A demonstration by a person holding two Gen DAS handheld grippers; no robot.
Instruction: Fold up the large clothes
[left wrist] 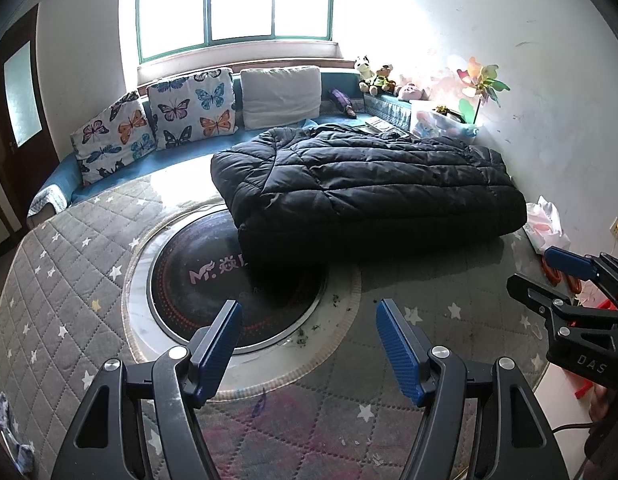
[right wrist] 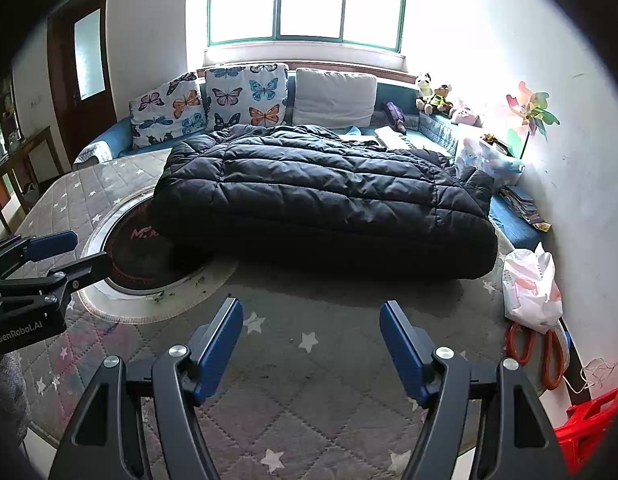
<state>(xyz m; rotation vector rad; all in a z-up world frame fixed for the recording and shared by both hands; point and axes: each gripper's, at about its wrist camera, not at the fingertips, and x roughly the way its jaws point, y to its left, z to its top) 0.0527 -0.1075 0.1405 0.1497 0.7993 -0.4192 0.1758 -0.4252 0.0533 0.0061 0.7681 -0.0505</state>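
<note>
Left tongs (left wrist: 309, 344): open, empty | right tongs (right wrist: 311, 344): open, empty | black puffer coat (right wrist: 325, 196): folded, far side of worktop (right wrist: 309, 360) | risk: slippery padding may spring open, slide off.

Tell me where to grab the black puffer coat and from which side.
Take the black puffer coat at its near edge, coming in low from the front over the star-patterned mat. That edge is a thick, rounded fold facing both tools, lying flat with bare mat before it. The left tool suits the corner over the round dark panel; the right tool suits the corner by the plastic bag.
</note>
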